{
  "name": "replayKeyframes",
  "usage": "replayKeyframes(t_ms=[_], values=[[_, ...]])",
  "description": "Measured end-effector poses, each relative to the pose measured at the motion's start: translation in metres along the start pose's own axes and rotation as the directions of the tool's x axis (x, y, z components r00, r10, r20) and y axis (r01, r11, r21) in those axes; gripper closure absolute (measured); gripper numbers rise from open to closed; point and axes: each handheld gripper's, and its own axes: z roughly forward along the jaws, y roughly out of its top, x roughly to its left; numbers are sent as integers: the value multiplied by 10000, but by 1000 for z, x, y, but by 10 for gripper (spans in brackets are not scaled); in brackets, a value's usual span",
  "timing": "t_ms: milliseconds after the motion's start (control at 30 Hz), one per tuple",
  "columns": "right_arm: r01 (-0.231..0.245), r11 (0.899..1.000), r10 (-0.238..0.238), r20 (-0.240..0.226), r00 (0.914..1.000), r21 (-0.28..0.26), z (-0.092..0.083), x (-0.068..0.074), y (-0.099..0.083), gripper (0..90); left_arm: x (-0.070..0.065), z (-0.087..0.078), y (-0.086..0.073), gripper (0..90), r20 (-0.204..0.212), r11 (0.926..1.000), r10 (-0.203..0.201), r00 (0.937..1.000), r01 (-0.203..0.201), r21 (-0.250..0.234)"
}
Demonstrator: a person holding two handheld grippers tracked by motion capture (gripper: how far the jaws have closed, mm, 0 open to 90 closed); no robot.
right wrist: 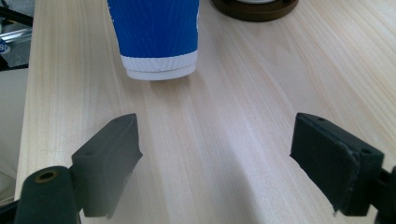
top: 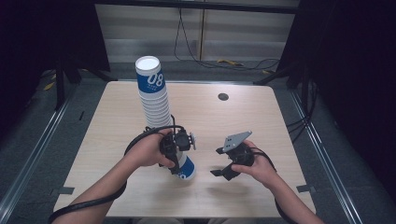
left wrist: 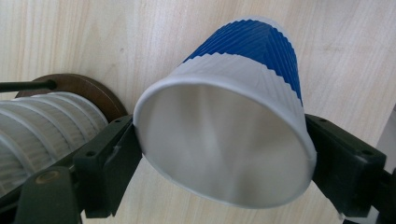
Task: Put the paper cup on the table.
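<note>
A blue-and-white ribbed paper cup [left wrist: 243,60] is tilted with its open mouth toward the left gripper's camera. My left gripper [left wrist: 224,154] is shut on it, one pad on each side of the rim. From above, this cup [top: 187,171] rests its base on the table below the left gripper [top: 179,158]. A tall leaning stack of matching cups [top: 154,95] rises just behind it from a brown round base [left wrist: 88,88]. To the right of the cup, my right gripper [top: 223,171] hovers low over the wood. Its jaws [right wrist: 217,158] are open and nothing is between them; the cup [right wrist: 156,32] lies ahead of them.
The light wooden table [top: 243,121] has a small black round hole [top: 223,96] near its far edge. Cables trail from both grippers off the near edge. Dark floor and metal rails surround the table.
</note>
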Motion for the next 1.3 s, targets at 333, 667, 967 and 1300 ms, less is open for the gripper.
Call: replayKeyframes(t_ms=[333,667,967,1300], values=[[91,10000,-91,-60,9999,8,3,0,1,149,0,5,-2,151,55,9997,-66,10000,65,228],[131,9999,-131,-52,9999,8,3,0,-1,149,-4,6,8,145,66,9988,296,9995,-298,382],[112,9999,-112,8,9999,46,2,-1,-4,149,-7,7,16,147,96,9967,561,9984,-566,574],[113,9999,-113,21,9999,53,1,-1,-4,149,-6,6,19,130,262,9984,558,9981,-559,30]])
